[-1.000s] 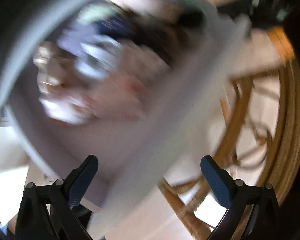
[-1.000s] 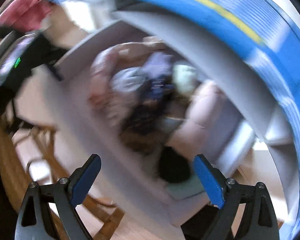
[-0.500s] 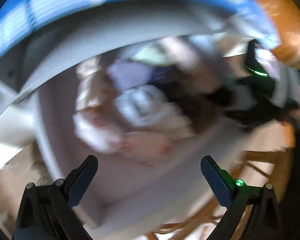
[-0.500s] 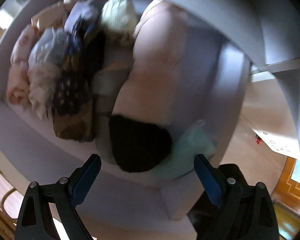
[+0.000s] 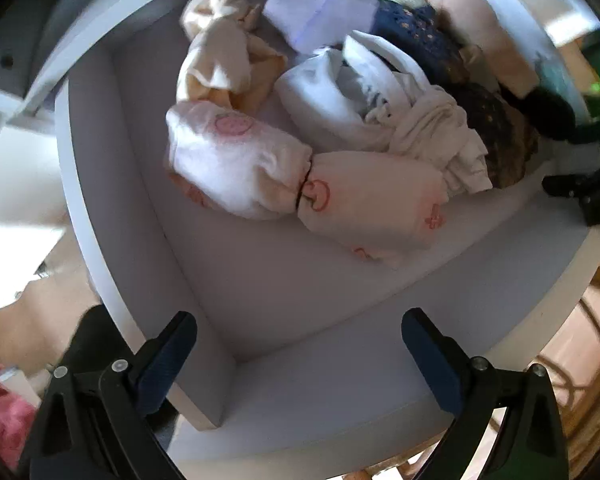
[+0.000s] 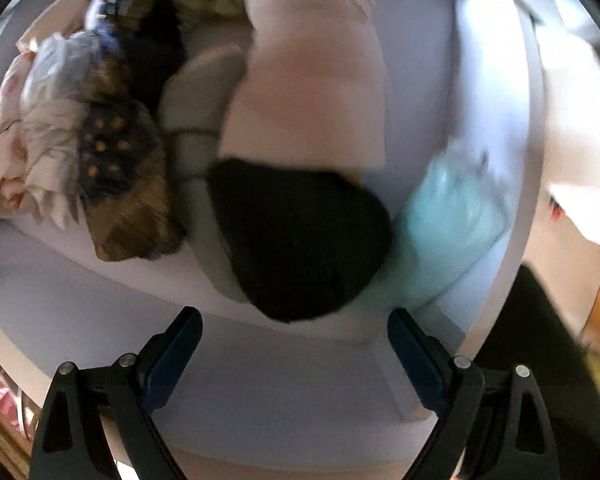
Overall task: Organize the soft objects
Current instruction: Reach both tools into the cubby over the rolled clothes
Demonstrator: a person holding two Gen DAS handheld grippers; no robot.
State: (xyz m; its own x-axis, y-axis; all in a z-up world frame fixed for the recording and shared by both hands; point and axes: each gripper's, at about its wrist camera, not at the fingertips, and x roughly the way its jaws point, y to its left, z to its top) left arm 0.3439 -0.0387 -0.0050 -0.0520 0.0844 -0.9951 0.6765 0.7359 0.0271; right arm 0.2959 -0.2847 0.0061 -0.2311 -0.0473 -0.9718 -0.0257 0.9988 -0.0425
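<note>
Left gripper (image 5: 299, 350): its fingers are standing wide apart and are holding nothing. It is hanging over the front left corner of the white box (image 5: 300, 384).
Right gripper (image 6: 295, 343): its fingers are also standing wide apart with nothing between them. It is hanging over the front edge of the box, near the black bundle (image 6: 300, 240).
White box: the soft things are all lying inside it, packed close together.
White rolls with pink marks (image 5: 300, 188): two of them are lying end to end at the front left, touching each other.
Cream cloth (image 5: 224, 60): it is lying crumpled behind the white rolls, near the left wall.
White and grey cloth (image 5: 340, 96): it is sitting in the middle, just beside the cream cloth.
Dark spotted cloth (image 6: 120, 184): it is lying next to the white pile, brown at its ends, blue with orange dots in the middle.
Big pink bundle (image 6: 312, 80): it is lying behind the black bundle and touching it.
Light blue cloth (image 6: 452, 232): it is looking blurry, squeezed between the black bundle and the right wall.
</note>
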